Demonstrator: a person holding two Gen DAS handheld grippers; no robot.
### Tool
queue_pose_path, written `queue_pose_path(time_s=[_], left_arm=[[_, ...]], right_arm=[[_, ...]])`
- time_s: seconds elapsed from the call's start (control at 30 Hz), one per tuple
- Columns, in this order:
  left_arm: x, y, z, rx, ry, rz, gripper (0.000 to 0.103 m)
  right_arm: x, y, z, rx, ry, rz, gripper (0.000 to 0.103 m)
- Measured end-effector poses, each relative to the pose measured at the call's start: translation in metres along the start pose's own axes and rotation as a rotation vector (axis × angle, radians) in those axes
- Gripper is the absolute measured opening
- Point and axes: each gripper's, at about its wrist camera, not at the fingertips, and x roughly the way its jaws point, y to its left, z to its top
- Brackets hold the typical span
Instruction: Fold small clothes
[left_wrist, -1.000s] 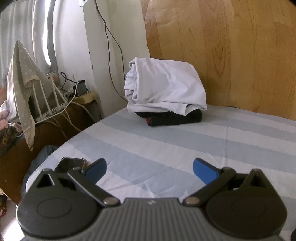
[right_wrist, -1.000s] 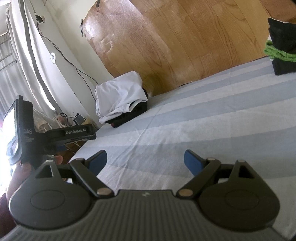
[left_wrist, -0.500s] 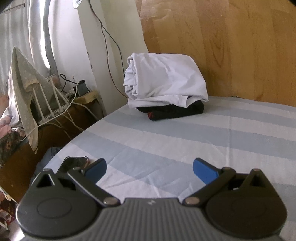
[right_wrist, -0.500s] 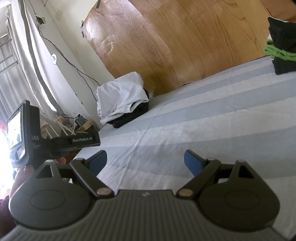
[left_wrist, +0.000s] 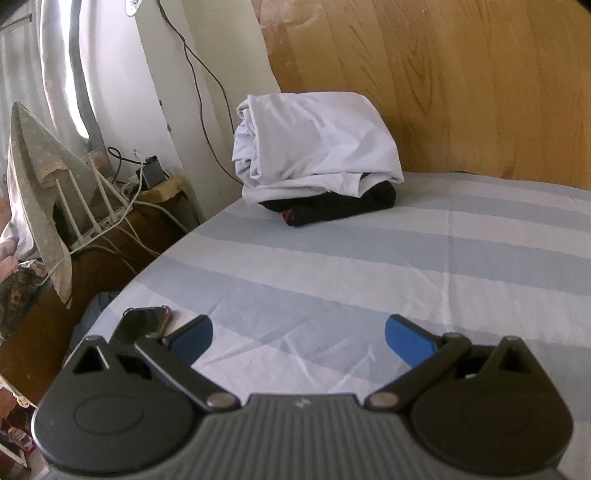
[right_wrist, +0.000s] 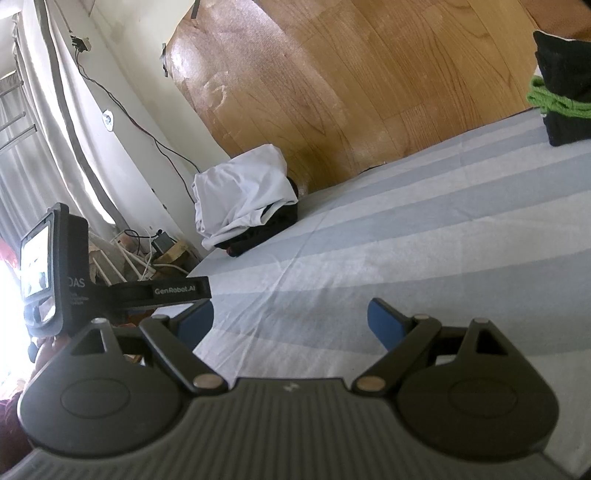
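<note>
While rumpled, white garment (left_wrist: 317, 144) lies widthwise.

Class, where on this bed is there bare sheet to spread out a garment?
Bare striped sheet runs between the white pile by the headboard corner and the black-green stack at far right. Crowded spot: the dark object at the bed's left edge.

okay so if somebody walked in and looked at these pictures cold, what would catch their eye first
Probably the white garment heaped over black clothes at the far corner of the striped bed, against the wooden headboard. Next, the two open blue-tipped claws low in each view, left claw and right claw, both empty. A black and green pile sits far right.
</note>
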Motion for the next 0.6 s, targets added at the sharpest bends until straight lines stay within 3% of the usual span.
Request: queue_pose_path(time_s=[0.6], left_arm=[[0.0046, -0.006, -0.0024, 0.03, 0.06, -0.018, 0.103]], right_arm=[[-0.0005, -0.0007, 0.0001, 0.004, 0.0, 0.001, 0.092]])
